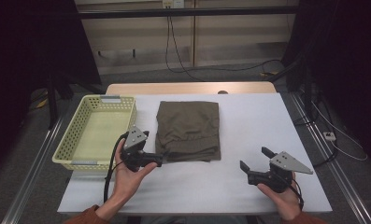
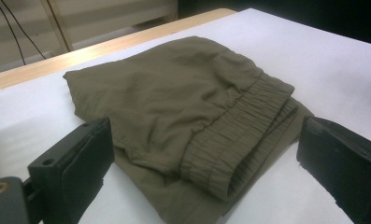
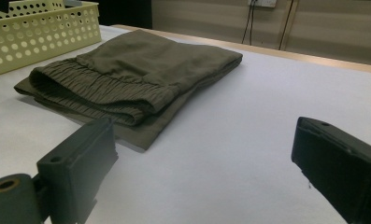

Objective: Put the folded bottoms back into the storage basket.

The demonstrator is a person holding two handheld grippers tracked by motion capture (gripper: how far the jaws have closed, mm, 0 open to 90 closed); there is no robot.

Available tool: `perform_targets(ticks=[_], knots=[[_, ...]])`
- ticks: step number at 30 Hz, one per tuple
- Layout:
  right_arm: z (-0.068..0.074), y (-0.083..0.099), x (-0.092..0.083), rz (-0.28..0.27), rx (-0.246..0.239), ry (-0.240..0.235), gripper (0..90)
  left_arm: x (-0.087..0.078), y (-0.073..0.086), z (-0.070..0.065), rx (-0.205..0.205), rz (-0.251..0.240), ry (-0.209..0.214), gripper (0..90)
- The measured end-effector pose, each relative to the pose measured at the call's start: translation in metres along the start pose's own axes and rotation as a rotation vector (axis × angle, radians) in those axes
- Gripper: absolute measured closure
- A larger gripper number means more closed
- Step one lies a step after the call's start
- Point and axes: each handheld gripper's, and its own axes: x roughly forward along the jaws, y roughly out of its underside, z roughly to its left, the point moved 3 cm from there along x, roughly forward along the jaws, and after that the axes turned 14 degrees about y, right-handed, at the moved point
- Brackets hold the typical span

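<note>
1. Your right claw: jaws apart, nothing in them, low over bare surface, well to the right of the item.
2. Your left claw: jaws wide apart, straddling near-left corner, likely lined up to pinch the waistband.
3. Folded olive shorts: just ahead of left claw, flat, elastic edge toward you.
4. Yellow basket: left of left claw, probably the drop spot.
</note>
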Motion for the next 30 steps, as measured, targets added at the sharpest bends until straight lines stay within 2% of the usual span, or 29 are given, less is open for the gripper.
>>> perform_targets(ticks=[11, 20, 21, 24, 27, 30], knots=[[0.000, 0.000, 0.001, 0.006, 0.001, -0.002, 6.9, 0.011, -0.012, 0.007, -0.015, 0.025, 0.020, 4.4], [0.000, 0.001, 0.001, 0.006, 0.002, 0.002, 6.1, 0.020, -0.033, 0.008, -0.008, -0.003, 0.024, 4.3], [0.000, 0.001, 0.001, 0.007, 0.002, 0.001, 6.2, 0.022, -0.036, 0.009, -0.022, 0.008, 0.038, 4.3], [0.000, 0.000, 0.001, 0.004, 0.002, 0.000, 6.1, 0.023, -0.039, 0.010, -0.023, 0.023, 0.036, 4.4], [0.000, 0.000, 0.001, 0.004, 0.003, -0.001, 6.2, 0.025, -0.042, 0.014, -0.009, 0.057, 0.007, 4.9], [0.001, 0.000, 0.002, 0.008, 0.001, -0.002, 6.1, 0.031, -0.044, 0.019, -0.012, 0.079, -0.004, 4.9]])
